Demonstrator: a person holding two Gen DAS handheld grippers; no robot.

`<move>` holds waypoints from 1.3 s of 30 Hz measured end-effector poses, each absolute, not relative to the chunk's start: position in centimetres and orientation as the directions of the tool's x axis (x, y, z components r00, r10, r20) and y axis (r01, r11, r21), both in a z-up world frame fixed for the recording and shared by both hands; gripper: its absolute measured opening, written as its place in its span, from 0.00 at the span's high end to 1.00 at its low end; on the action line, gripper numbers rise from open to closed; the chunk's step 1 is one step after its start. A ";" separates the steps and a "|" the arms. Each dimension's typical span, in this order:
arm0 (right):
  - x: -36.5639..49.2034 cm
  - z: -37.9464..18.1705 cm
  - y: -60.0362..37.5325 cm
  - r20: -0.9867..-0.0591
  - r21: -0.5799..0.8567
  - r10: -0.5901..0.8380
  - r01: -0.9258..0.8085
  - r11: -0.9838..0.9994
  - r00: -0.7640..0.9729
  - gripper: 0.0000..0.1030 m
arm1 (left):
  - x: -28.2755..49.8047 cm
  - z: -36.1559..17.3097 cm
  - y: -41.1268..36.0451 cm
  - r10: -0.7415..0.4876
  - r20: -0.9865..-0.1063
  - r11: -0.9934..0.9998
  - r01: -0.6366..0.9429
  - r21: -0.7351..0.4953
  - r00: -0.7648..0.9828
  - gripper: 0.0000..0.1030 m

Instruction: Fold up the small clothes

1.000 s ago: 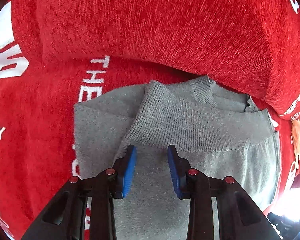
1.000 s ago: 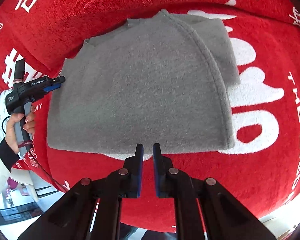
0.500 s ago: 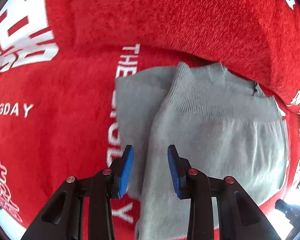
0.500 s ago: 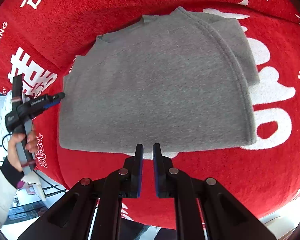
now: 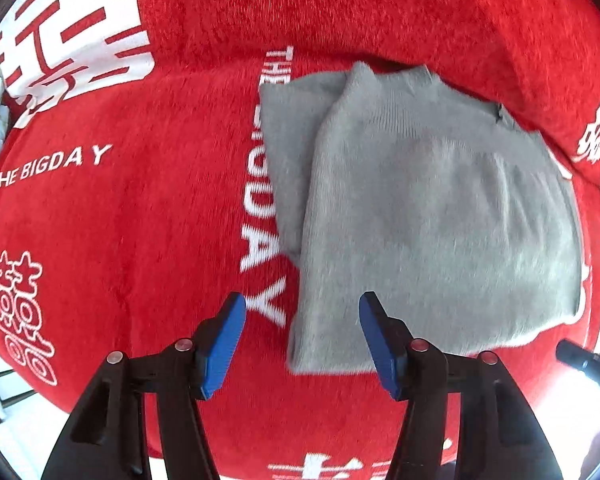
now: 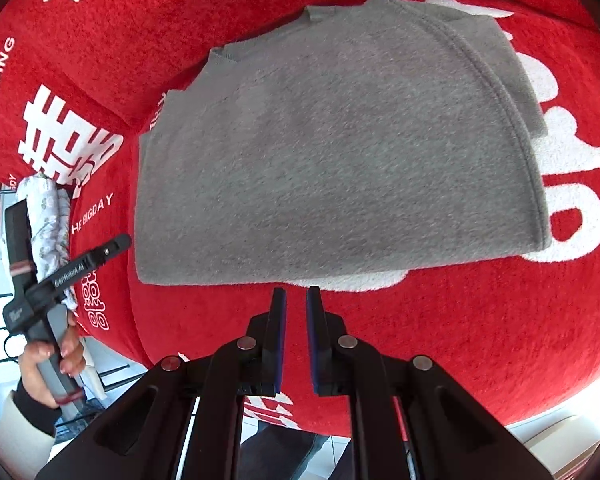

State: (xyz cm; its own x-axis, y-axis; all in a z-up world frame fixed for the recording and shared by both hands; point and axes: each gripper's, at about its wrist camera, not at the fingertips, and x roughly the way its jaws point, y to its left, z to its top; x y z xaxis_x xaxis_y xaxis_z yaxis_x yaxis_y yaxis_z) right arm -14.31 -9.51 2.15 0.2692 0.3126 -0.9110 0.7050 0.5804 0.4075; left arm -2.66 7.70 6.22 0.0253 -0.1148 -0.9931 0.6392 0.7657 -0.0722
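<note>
The folded grey knit sweater (image 6: 332, 152) lies flat on the red printed blanket (image 6: 480, 320), soft, light and floppy, best pinched at its 6 o'clock edge, while the left tongs (image 5: 300, 344) are opening, empty, and the right tongs (image 6: 296, 320) stay out of it, clenched on nothing.

- Grey knit garment (image 6: 332, 152): small sweater, folded to a compact block, lies flat on red cloth w/ white lettering (image 5: 140, 208).
- Ribbed hem band up top in left wrist view (image 5: 400, 120); a folded-under layer sticks out along one side.
- Near edge straight, corners rounded; part of it covers white print.
</note>
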 end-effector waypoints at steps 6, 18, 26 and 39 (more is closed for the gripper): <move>-13.3 1.9 -8.3 -0.911 0.405 0.325 0.700 0.588 0.254 0.81 | -4.0 5.9 9.3 -0.113 -0.993 0.775 0.625 -0.097 -0.014 0.31; -12.4 0.6 -6.4 -0.889 0.433 0.385 0.727 0.533 0.247 0.44 | -4.1 5.8 10.6 -0.075 -0.997 0.810 0.585 -0.050 0.019 0.00; -12.2 -0.1 -5.1 -0.874 0.451 0.419 0.733 0.509 0.247 0.44 | -4.2 5.2 11.0 -0.042 -0.999 0.812 0.583 -0.024 0.017 0.00; -13.2 -2.1 -5.4 -0.790 0.557 0.473 0.780 0.285 0.391 0.44 | -3.9 3.8 11.5 -0.050 -0.998 0.802 0.594 -0.062 -0.037 0.00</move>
